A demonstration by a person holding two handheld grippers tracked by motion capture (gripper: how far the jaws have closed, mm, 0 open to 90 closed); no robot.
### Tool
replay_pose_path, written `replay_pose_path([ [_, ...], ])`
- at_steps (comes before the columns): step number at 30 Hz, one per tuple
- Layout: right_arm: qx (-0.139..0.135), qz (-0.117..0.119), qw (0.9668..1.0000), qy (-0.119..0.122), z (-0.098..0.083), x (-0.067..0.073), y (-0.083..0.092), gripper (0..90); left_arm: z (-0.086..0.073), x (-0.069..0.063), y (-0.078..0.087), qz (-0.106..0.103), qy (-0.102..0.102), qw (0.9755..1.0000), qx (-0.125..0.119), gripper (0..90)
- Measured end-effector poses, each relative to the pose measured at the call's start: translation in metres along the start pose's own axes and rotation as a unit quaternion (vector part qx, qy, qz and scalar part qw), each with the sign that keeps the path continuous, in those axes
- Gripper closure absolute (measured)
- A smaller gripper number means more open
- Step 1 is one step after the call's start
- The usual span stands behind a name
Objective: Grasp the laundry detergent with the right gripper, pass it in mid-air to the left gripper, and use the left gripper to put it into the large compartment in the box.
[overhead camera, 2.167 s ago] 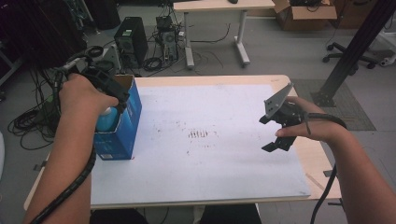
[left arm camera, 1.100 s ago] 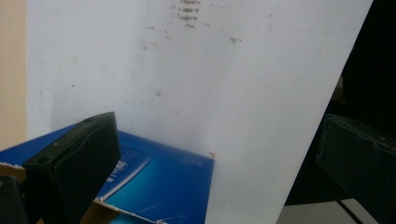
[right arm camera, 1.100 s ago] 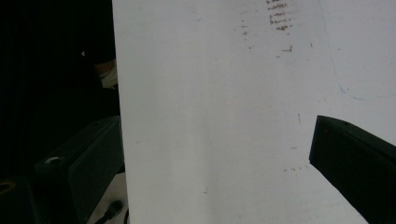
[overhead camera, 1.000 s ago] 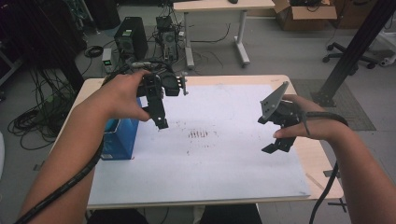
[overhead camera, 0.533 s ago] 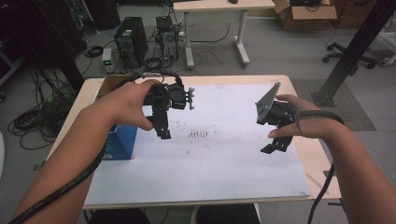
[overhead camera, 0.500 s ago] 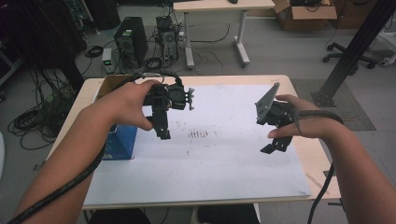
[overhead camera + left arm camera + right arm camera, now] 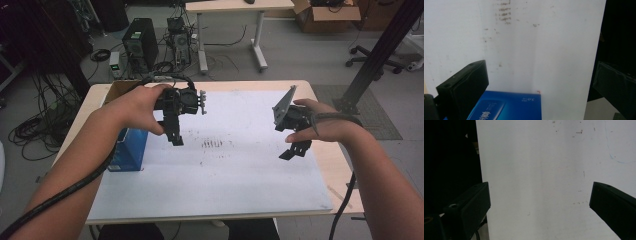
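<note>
High view: the left hand-held gripper (image 7: 176, 131) is being held above the left half of the counter (image 7: 320, 95), its black jaws pointing down over the white sheet (image 7: 225, 175). Just to its left, the blue box (image 7: 129, 150), a rectangular carton with glossy printed sides, is being left standing near the left edge of the sheet, apart from the jaws. The right hand-held gripper (image 7: 295, 142) is being held over the right part of the sheet, with a grey three-cornered plate on top and a black cable trailing along the forearm.

From the left gripper view, two blocky matte black jaws are being kept wide apart with nothing between them; the blue box (image 7: 509, 107) is being seen below them at the near edge, its lid bearing white lettering. The white sheet (image 7: 544, 45) is being shown as smooth and flat, smudged with dark scuff marks at the far side.

From the right gripper view, the jaws are likewise being held spread and empty above the sheet (image 7: 544, 170), which is speckled with small dark marks and a faint blue pen line.
</note>
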State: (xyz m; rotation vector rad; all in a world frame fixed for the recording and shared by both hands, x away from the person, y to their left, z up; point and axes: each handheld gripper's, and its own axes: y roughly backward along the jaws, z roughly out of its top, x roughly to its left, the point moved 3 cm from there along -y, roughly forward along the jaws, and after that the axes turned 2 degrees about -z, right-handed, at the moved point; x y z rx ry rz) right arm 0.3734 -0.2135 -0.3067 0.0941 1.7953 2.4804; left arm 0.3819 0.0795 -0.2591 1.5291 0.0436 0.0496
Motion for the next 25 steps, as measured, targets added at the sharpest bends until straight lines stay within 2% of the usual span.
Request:
replay_pose_path([
  [17,-0.005,0.000,1.0000,0.003,-0.003,0.002,0.000,3.3,0.009,-0.005,0.004,0.007,-0.008,0.9999,0.006,0.2],
  [22,-0.004,0.002,1.0000,0.006,-0.002,0.003,0.000,3.1,0.013,-0.005,0.001,0.005,-0.008,1.0000,0.000,0.2],
  [25,-0.021,0.000,0.9997,0.010,0.000,0.002,-0.003,3.1,0.014,-0.004,-0.003,0.004,-0.001,1.0000,-0.006,0.2],
])
